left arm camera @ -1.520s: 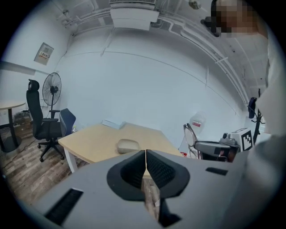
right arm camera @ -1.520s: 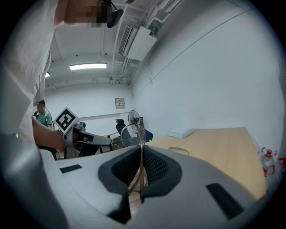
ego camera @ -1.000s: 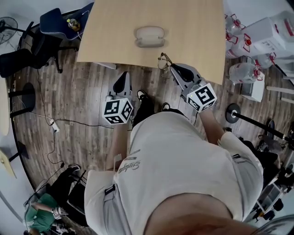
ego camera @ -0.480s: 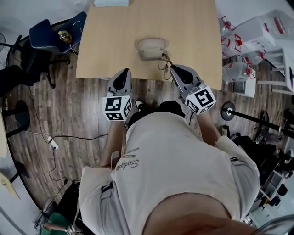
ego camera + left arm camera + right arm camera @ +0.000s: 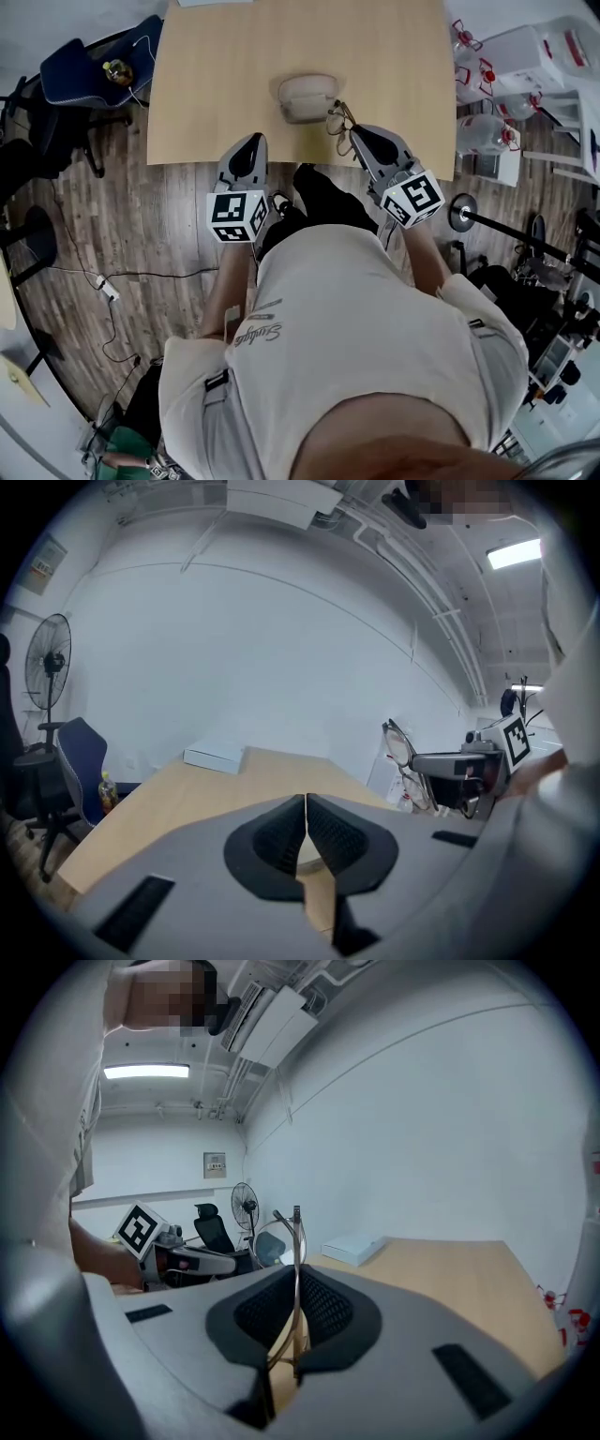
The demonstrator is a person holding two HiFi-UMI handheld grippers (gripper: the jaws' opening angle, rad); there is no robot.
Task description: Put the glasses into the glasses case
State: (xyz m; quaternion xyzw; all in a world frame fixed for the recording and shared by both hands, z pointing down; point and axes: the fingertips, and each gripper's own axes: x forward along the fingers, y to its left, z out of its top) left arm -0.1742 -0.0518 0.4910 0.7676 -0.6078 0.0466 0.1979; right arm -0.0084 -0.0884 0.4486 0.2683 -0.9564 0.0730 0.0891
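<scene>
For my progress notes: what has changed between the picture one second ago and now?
The right gripper carried the glasses from the near edge of the table up beside the glasses case. The left gripper, shut and empty, came from over the floor to the table's edge. Unchanged: the right jaws stay shut on the glasses; the case lies on the table.
</scene>
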